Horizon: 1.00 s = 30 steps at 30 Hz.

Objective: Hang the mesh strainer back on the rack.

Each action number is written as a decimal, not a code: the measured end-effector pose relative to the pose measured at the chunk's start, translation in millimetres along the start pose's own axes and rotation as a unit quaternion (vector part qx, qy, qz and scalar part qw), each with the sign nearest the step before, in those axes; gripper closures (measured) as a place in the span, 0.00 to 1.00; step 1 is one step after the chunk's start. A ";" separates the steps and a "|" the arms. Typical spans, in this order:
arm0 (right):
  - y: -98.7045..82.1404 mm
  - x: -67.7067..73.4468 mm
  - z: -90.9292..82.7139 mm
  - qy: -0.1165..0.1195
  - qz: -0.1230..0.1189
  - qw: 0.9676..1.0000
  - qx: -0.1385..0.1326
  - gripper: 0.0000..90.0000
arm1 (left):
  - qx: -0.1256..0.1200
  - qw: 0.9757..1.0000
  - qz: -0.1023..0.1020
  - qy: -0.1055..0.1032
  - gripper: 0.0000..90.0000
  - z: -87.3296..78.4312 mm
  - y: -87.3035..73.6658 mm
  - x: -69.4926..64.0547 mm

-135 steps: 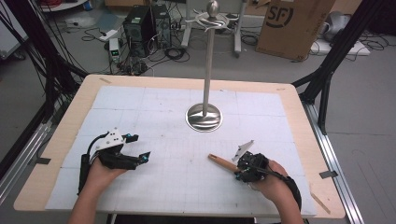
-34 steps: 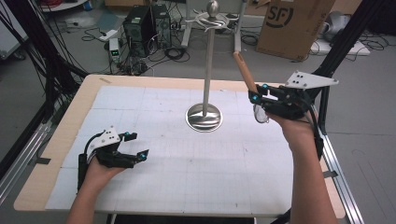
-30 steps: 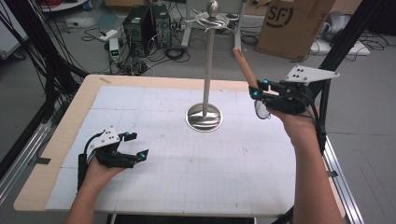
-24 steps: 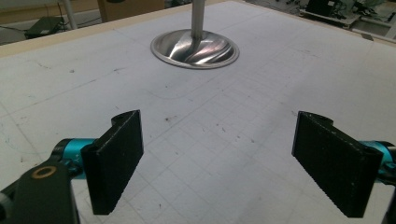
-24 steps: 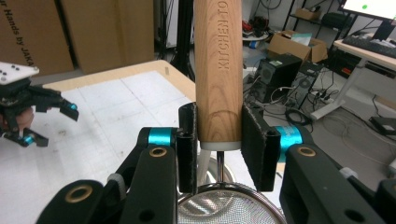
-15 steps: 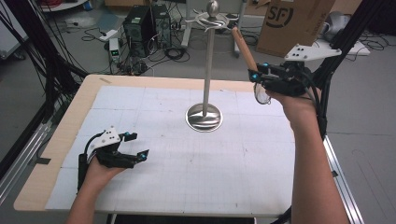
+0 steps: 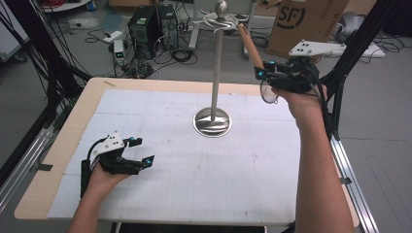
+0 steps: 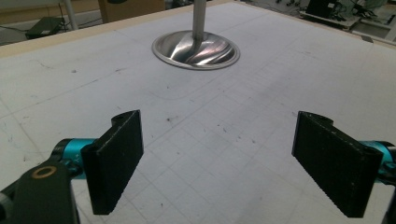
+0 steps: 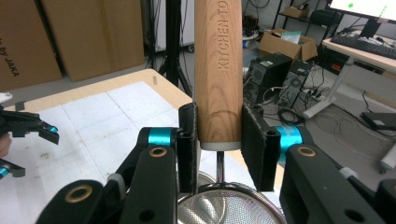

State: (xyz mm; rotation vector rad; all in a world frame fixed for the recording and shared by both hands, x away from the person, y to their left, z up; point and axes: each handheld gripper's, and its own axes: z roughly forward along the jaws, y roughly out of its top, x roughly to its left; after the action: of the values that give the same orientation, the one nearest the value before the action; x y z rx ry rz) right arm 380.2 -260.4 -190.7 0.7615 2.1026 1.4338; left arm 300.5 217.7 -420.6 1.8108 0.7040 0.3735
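Black pads of your left gripper (image 7: 138,151) stand wide apart with nothing between them, low over the white gridded mat (image 7: 160,189) at the near left of the table (image 7: 48,145); in the left gripper view only bare mat lies between the pads (image 8: 116,163), and the round steel base of the stand (image 8: 196,46) sits well ahead of them.

Moving to the middle, the stand (image 7: 214,63) rises as a thin metal pole from that base to a knob with curved hook arms at the top.

To the right, your right gripper (image 7: 262,73) is raised above the far right edge of the table and clamped on the wooden handle of a small mesh strainer (image 7: 250,43). In the right gripper view the handle (image 9: 218,70) stands upright between the two pads, squeezed near its lower end, and the wire-mesh bowl (image 9: 229,207) hangs just below the jaws. In the high view the handle's free end tilts up and leftwards, close to the stand's hook arms, though whether it touches them you cannot tell.

A cardboard box (image 7: 311,24) and a computer tower (image 7: 145,29) stand on the floor beyond the table.
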 end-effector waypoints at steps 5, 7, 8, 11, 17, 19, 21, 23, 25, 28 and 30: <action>-1.2 -0.4 3.6 0.001 0.001 1.000 0.002 0.76 | -0.001 1.000 -0.001 -0.001 0.19 -0.3 0.1 -0.1; -1.6 -0.9 5.2 0.003 0.003 1.000 0.000 0.76 | 0.001 1.000 0.000 0.000 0.19 -0.1 0.1 -0.1; -1.7 -1.0 6.2 0.004 0.003 1.000 0.000 0.76 | 0.001 1.000 0.002 -0.001 0.19 -0.2 0.1 0.0; -2.0 -1.3 10.1 0.006 0.004 1.000 0.001 0.76 | 0.001 1.000 0.001 0.000 0.19 -0.5 0.3 0.0; -2.8 0.2 18.1 0.011 0.008 1.000 0.006 0.76 | -0.001 1.000 0.001 -0.001 0.19 -0.8 0.4 0.2; -3.0 0.4 21.0 0.011 0.008 1.000 0.008 0.76 | 0.000 1.000 0.001 -0.001 0.19 -1.1 0.5 0.4; -3.3 0.1 23.9 0.011 0.009 1.000 0.009 0.76 | -0.002 1.000 0.001 -0.001 0.19 -1.3 0.5 0.4; -3.6 0.3 27.2 0.011 0.011 1.000 0.011 0.76 | -0.003 1.000 -0.001 -0.002 0.19 -1.5 0.6 0.2; -4.0 1.0 30.4 0.013 0.014 1.000 0.014 0.76 | -0.003 1.000 -0.002 -0.001 0.19 -1.7 0.5 0.1; -4.5 1.2 35.4 0.015 0.014 1.000 0.014 0.76 | -0.003 1.000 -0.002 -0.001 0.19 -1.8 0.5 0.6; -4.7 1.6 38.1 0.015 0.016 1.000 0.015 0.76 | -0.003 1.000 -0.002 -0.001 0.19 -1.9 0.4 0.9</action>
State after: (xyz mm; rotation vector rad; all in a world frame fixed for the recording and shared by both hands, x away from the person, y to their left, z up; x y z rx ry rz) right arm 403.4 -235.2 -208.1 0.7928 2.1493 1.4415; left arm 300.2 219.6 -419.6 1.8045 0.7038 0.3704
